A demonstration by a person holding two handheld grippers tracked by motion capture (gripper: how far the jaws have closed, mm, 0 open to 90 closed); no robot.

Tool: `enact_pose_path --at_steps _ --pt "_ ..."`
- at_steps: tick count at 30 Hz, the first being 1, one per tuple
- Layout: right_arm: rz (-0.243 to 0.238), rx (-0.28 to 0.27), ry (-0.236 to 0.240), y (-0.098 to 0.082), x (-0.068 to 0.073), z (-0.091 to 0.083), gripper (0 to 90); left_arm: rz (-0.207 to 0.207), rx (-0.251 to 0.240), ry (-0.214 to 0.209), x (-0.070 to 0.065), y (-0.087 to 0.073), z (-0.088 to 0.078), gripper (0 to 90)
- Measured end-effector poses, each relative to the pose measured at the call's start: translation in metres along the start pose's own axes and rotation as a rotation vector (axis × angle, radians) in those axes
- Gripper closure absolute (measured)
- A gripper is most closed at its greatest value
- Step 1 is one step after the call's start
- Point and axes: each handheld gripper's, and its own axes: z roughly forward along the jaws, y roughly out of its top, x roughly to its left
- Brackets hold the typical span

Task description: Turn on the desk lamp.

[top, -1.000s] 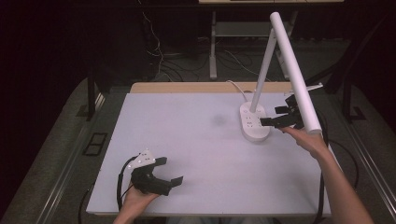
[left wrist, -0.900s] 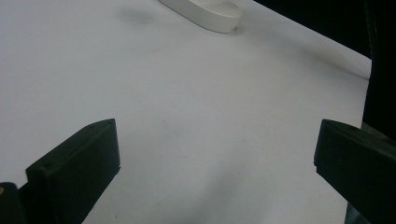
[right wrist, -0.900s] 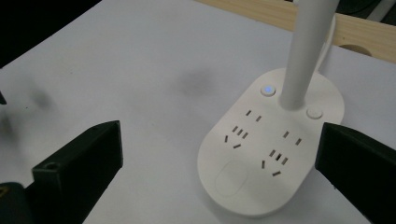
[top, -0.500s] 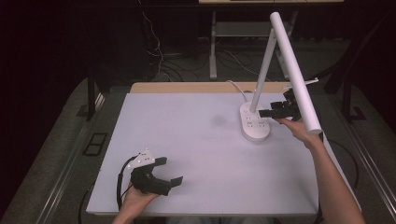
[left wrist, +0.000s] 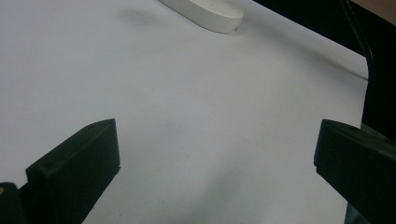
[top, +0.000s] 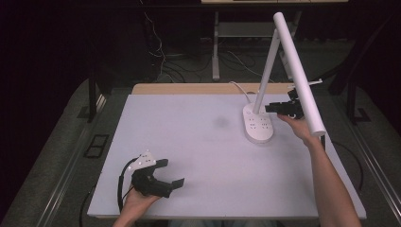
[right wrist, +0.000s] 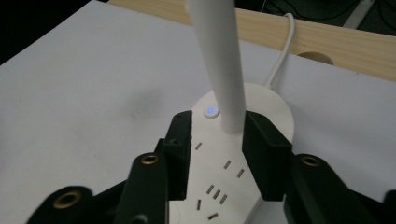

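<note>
The right gripper [right wrist: 215, 140] had moved in over the one desk lamp [top: 257, 124], jaws part-open and empty beside its stem [right wrist: 219, 70]; the left gripper [top: 163, 177] stayed wide open, empty, on the bench [top: 198, 142].

Both tongs [top: 166, 176] [top: 270, 109] open, apart.

Left gripper [left wrist: 215, 172]: two chunky matte-black jaws rise from the bottom corners, set wide apart, nothing between them. Below and beyond them, a flat pale white tabletop [left wrist: 187, 116], smooth, with a faint grey smudge [left wrist: 137, 16] near the upper left. At top centre, the rounded end of a low glossy white plastic base [left wrist: 205, 11] lies on the tabletop, well apart from the jaws. The table's far edge runs diagonally at upper right against darkness. A thin dark upright strip [left wrist: 369, 60] at right, possibly a cable; too dim to tell.
</note>
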Motion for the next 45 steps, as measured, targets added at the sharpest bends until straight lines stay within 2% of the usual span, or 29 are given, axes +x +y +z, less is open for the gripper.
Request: enact_pose_path --at_steps 1,2,3,4,7,10,18,26,41,45 --pt "0.017 -0.016 -0.001 -0.001 -0.004 0.003 72.9 -0.001 0.000 0.001 0.000 0.000 0.000 0.0" --pt "0.017 -0.016 -0.001 -0.001 -0.004 0.003 72.9 -0.001 -0.002 0.001 0.000 0.000 0.000 0.0" --pt "0.039 -0.028 0.000 -0.003 -0.009 0.005 77.6 -0.002 -0.003 0.001 0.000 0.000 0.000 0.0" --pt "0.039 -0.028 0.000 -0.003 -0.009 0.005 77.6 -0.002 -0.003 0.001 0.000 0.000 0.000 0.0" --pt "0.084 -0.062 -0.005 -0.005 -0.016 0.009 82.6 0.001 -0.003 0.002 0.000 0.000 -0.001 0.0" --pt "0.110 -0.083 -0.010 -0.006 -0.020 0.011 88.7 -0.002 -0.005 0.000 -0.001 0.000 -0.001 0.0" --pt "0.148 -0.092 -0.034 -0.009 -0.028 0.022 89.6 0.001 -0.001 0.001 0.001 0.000 -0.002 0.0" --pt "0.220 -0.088 -0.039 -0.016 -0.035 0.039 89.6 0.001 -0.002 0.006 0.002 0.000 -0.004 0.0" --pt "0.221 -0.059 -0.030 -0.022 -0.033 0.058 89.6 -0.002 -0.010 0.010 0.004 0.000 -0.005 0.0" --pt "0.228 -0.068 -0.035 -0.022 -0.033 0.060 89.6 0.000 -0.009 0.010 0.004 0.000 -0.005 0.0"
